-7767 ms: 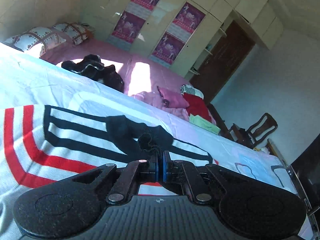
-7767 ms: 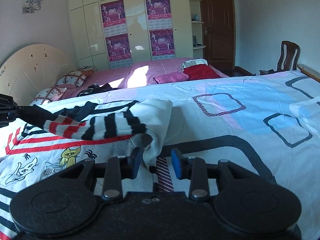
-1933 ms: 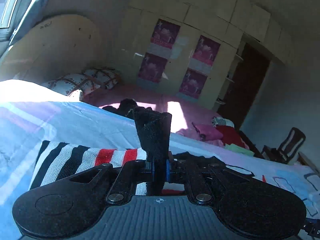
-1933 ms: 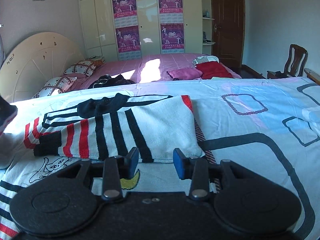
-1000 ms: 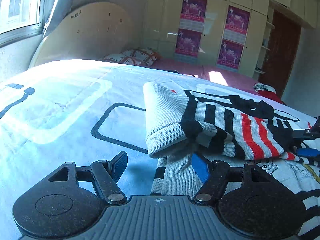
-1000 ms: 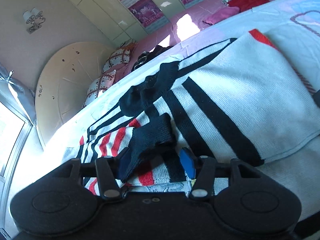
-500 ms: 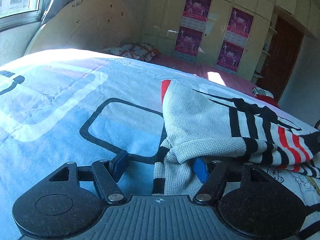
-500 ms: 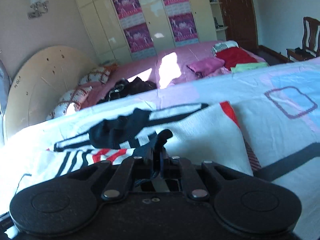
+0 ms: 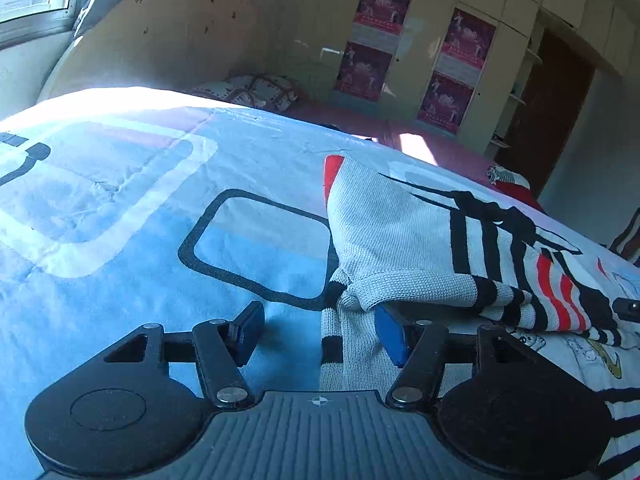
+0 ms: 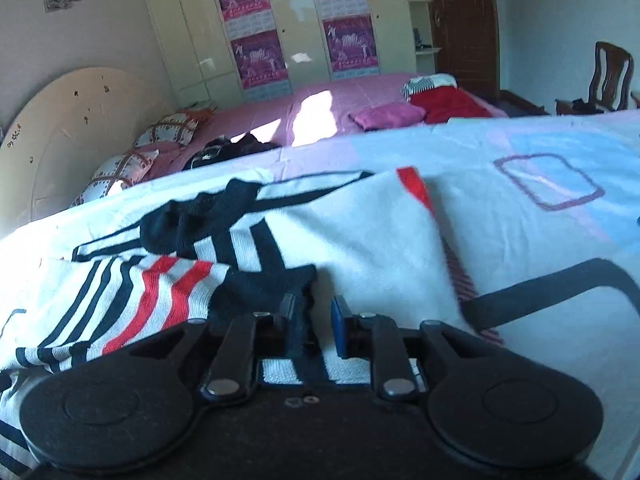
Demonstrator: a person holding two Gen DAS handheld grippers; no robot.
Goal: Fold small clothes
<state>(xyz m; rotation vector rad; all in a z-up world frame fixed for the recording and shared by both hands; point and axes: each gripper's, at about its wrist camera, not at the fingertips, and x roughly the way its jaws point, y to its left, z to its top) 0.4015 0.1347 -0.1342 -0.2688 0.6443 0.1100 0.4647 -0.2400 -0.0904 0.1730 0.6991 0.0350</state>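
A white knitted sweater [image 9: 400, 232] with black and red stripes lies on the bed, one striped sleeve [image 9: 500, 292] folded across its body. My left gripper [image 9: 320, 330] sits at the sweater's left side edge. Its jaws are closing with a fold of knit between them. The blue right pad [image 9: 390, 334] is tucked under the fold, and the left pad [image 9: 248, 328] stands clear over the bedcover. My right gripper [image 10: 313, 326] is low over the sweater [image 10: 360, 240], its jaws opening. The sleeve's black cuff [image 10: 268, 284] rests on the sweater just ahead of the left finger.
The blue-and-white patterned bedcover [image 9: 120, 220] stretches left and right of the sweater. Behind it a pink bed [image 10: 320, 120] carries red clothes [image 10: 452, 104], a pink piece [image 10: 384, 116], dark clothes [image 10: 240, 148] and pillows [image 10: 168, 132]. A wooden chair [image 10: 608, 76] stands far right.
Half a second ago my right gripper was shut on the black cuff; now its jaws have parted and the cuff lies on the sweater. My left jaws have narrowed around the sweater's edge.
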